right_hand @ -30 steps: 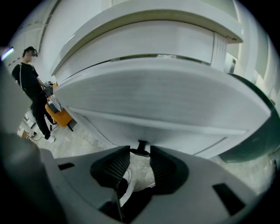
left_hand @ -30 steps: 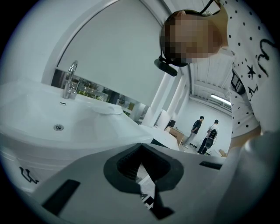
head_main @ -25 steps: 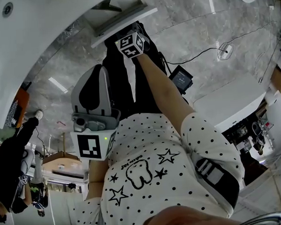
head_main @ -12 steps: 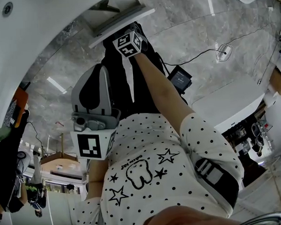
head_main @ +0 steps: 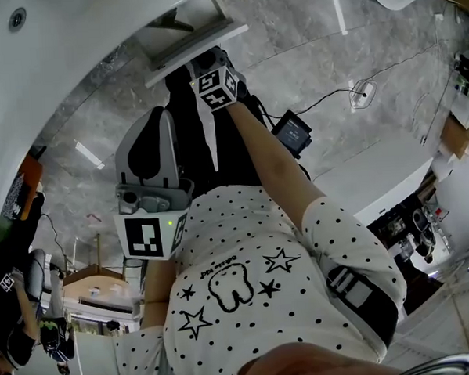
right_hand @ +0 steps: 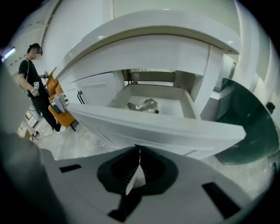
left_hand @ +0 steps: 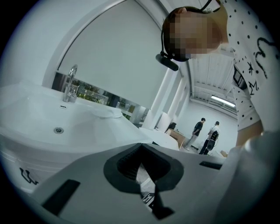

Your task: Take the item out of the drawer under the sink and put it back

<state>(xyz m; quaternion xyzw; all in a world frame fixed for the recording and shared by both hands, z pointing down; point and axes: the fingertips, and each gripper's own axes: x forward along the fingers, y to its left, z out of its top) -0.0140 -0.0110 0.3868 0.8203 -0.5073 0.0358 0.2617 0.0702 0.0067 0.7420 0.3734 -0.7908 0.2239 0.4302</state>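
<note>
The task's thing, a small crumpled silvery-grey item [right_hand: 143,105], lies on the floor of the open white drawer [right_hand: 154,127] beneath the white sink vanity. It sits towards the middle of the drawer's back part, apart from the side walls. Its surface is glossy and creased, its outline is irregular, and its right end has a darker tip. The right gripper view does not show clearly enough what kind of object it is.

The right gripper [right_hand: 139,149] hangs in front of and above the drawer's front panel and points down towards it, well apart from the item. Its jaws have just been closing and now meet, with nothing between them.

The left gripper [left_hand: 141,147] is held up at the level of the white basin [left_hand: 52,131], near a chrome tap [left_hand: 70,84]. Its jaws also stand together and hold nothing.

In the head view both grey grippers reach forward from the person's dotted white shirt [head_main: 248,300].
</note>
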